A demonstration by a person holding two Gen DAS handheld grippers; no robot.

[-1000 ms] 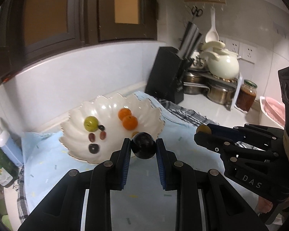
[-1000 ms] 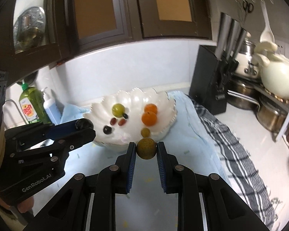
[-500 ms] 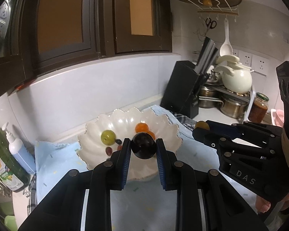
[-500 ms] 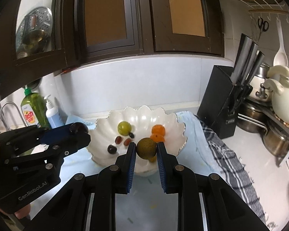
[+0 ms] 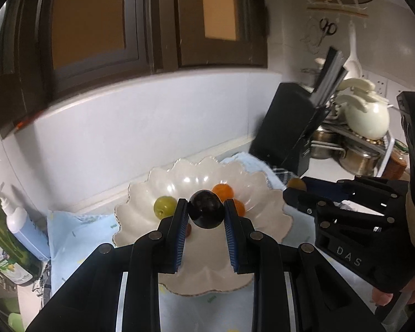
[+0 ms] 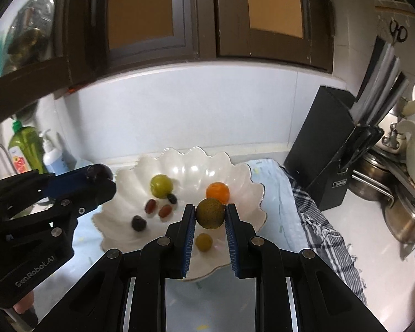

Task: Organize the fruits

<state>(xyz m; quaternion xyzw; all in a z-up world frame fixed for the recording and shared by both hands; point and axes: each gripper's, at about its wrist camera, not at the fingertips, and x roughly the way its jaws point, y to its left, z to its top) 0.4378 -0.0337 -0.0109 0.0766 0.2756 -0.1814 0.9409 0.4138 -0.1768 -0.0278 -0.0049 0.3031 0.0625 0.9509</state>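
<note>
Left hand-held gripper (image 5: 206, 212) pinches a dark plum (image 5: 206, 209) across its middle; right hand-held gripper (image 6: 209, 213) likewise pinches an olive-green fruit (image 6: 210, 213). Both fruits look light, smooth-skinned and bruisable. Versus one second earlier, both now hang over the scalloped white bowl (image 6: 235, 166), lower centre.

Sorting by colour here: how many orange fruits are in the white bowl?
2: one orange fruit sits right of centre; another lies just nearer, partly behind the left tongs' pad. Held fruits may hide more.
</note>
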